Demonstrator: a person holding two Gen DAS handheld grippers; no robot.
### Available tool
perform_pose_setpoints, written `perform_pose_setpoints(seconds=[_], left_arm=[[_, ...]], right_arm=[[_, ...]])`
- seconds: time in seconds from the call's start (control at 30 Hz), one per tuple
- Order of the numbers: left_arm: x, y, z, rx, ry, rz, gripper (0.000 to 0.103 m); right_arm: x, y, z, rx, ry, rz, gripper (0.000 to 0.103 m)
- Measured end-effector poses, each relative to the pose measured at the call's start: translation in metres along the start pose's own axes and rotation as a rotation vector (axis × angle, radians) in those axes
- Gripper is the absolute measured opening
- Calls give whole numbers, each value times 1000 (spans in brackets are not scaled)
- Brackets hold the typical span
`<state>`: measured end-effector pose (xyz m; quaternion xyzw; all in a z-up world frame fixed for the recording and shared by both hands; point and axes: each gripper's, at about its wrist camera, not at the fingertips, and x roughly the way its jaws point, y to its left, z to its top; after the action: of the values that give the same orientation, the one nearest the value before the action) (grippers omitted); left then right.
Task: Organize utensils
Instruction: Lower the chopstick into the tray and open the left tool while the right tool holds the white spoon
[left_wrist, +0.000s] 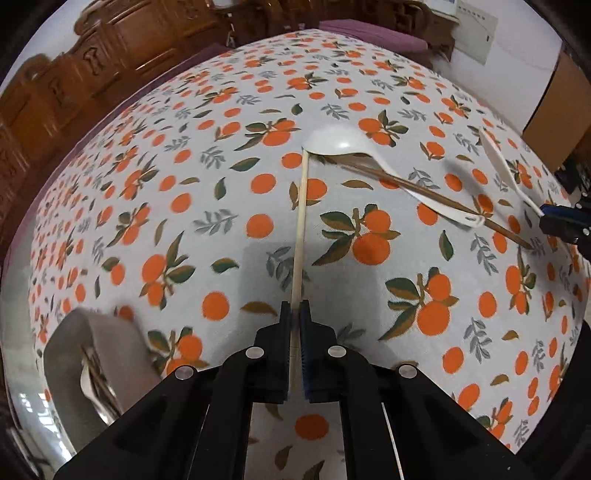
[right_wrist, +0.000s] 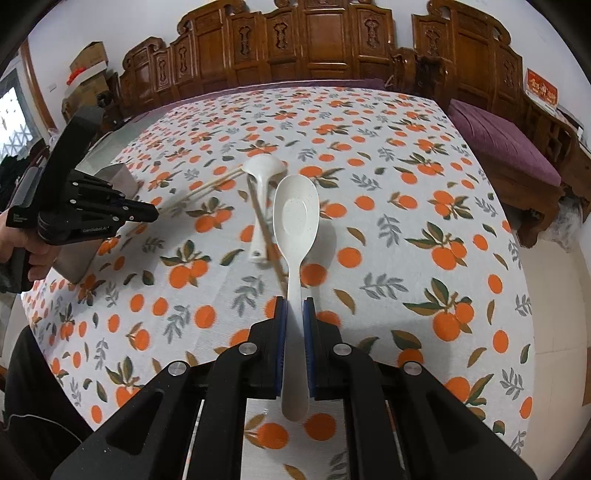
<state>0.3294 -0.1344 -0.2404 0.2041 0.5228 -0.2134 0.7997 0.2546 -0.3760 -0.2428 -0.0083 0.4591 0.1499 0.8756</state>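
My left gripper (left_wrist: 294, 308) is shut on a pale wooden chopstick (left_wrist: 301, 221) that points away over the table; the chopstick also shows in the right wrist view (right_wrist: 207, 186). My right gripper (right_wrist: 294, 308) is shut on the handle of a white rice paddle (right_wrist: 295, 218), held above the cloth; the paddle also shows in the left wrist view (left_wrist: 506, 170). A white soup ladle (right_wrist: 260, 192) lies on the table with a brown chopstick (right_wrist: 264, 229) across it; both show in the left wrist view, ladle (left_wrist: 354, 147) and brown chopstick (left_wrist: 443, 201).
A grey utensil holder (left_wrist: 96, 354) with cutlery inside stands at the near left; it also shows behind the left gripper in the right wrist view (right_wrist: 118, 177). The table wears an orange-print cloth (right_wrist: 406, 221). Carved wooden chairs (right_wrist: 314, 40) ring the far side.
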Motion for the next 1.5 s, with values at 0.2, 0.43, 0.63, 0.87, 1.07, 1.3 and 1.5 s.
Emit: perform_pose_setpoints(seconds=[0.2,0.43,0.63,0.87,1.07,1.3,1.5], left_arm=[[-22,0,-15,-14,-25,2,3],[-50,9,-32,-40,-66,19,4],[-78,19,-46,-76,-107,32,4],[-112,44,-71,-125,-146,56,4],[-129,73,-101,-181,-151,80,4],[-124,104,-133,-241,-113,99,4],[-104,121,-152,-292,-63,96,4]], right_arm=[[-5,20,5,-35,-6,5,11],[-12,43,10,-63,-21,15,11],[-18,69,17,-93,-35,29,11],[-19,108,29,-135,-45,50,11],[-13,137,35,-159,-43,72,11],[0,167,38,-191,-16,86,11],[9,181,40,-201,-1,92,11]])
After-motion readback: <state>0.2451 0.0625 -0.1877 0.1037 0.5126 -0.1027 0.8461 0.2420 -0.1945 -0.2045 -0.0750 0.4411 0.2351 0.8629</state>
